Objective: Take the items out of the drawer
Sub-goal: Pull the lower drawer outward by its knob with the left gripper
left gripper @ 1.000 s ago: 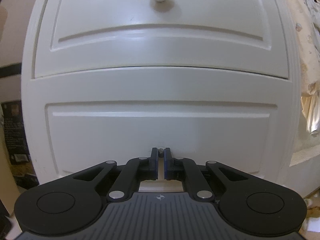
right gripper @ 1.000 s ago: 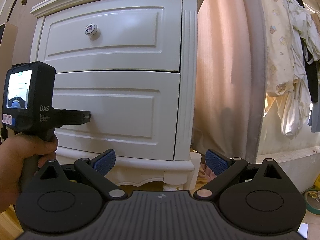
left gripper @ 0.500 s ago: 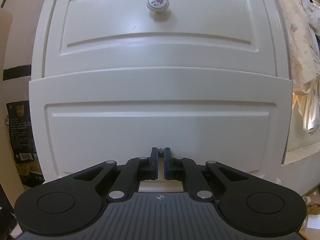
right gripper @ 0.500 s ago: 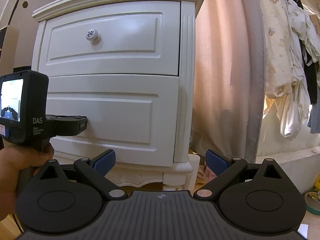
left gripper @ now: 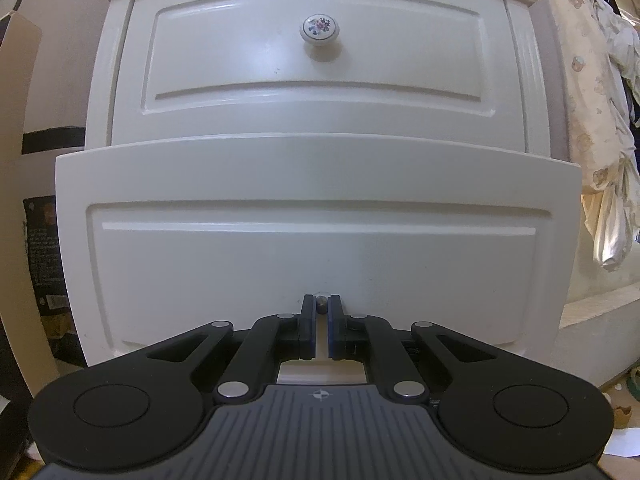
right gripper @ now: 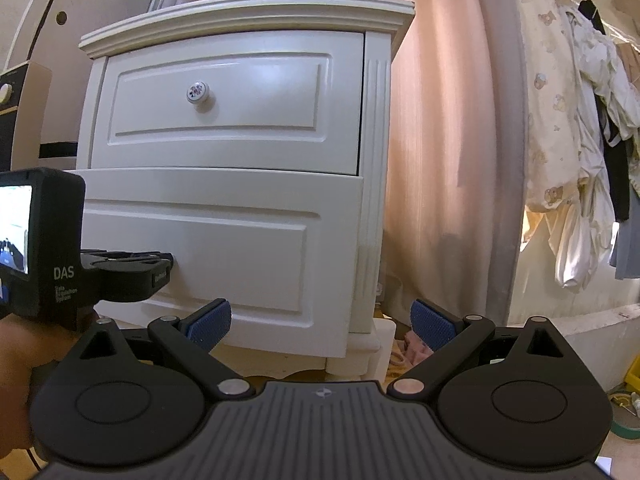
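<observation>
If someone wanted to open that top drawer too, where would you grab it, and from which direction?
Grip the round floral knob at the middle of the top drawer, coming straight in from the front with fingers either side. It is the only part that stands out from the flat panel, as the left gripper shows on the lower drawer.

A white nightstand (right gripper: 240,184) stands on the floor (right gripper: 600,446) on short curved feet, just in front of a pink curtain (right gripper: 440,160). Its lower drawer (left gripper: 316,256) juts out past the closed upper drawer (left gripper: 316,60). On the floor beside the nightstand's right foot lies a bit of pink cloth (right gripper: 412,340); farther right sits a roll of green tape (right gripper: 624,428).
</observation>
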Motion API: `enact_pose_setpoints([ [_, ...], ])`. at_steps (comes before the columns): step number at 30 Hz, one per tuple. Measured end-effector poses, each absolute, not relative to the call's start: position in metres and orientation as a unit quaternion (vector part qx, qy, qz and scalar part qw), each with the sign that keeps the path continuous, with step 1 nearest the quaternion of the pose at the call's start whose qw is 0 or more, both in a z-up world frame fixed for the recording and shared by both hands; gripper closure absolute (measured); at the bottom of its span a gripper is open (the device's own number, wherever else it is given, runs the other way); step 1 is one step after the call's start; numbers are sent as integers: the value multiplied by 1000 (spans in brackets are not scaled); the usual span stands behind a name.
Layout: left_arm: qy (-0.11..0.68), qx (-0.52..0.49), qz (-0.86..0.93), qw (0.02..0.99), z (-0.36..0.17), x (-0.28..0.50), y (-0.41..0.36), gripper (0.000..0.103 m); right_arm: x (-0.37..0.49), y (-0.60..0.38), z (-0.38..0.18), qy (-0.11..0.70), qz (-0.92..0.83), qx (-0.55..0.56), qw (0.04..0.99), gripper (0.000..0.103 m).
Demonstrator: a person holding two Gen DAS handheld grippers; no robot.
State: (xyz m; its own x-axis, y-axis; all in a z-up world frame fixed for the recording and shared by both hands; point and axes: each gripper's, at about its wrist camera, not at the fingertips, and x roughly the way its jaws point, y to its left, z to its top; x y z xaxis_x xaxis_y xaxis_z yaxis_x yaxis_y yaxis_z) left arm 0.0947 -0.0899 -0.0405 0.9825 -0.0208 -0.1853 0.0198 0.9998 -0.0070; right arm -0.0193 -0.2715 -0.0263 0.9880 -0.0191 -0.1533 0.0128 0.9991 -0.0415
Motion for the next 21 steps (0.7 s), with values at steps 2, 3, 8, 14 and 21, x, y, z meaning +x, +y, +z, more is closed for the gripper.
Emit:
enact_pose_setpoints([
  [2, 92, -2, -10, 996, -40, 89, -90, 100, -23, -270, -26, 76, -6, -23, 997, 0],
  [3, 92, -2, -10, 996, -40, 87, -91, 100, -24, -269, -26, 76, -6, -24, 997, 0],
  [8, 93, -2, -10, 996, -39, 77, -91, 100, -32, -269, -24, 75, -6, -24, 997, 0],
  [14, 95, 1, -11, 995, -40, 64, -93, 100, -43, -267, -23, 70, -2, -24, 997, 0],
  [21, 93, 7, -17, 996, -38, 42, -93, 101, -58, -263, -20, 61, 1, -24, 998, 0],
])
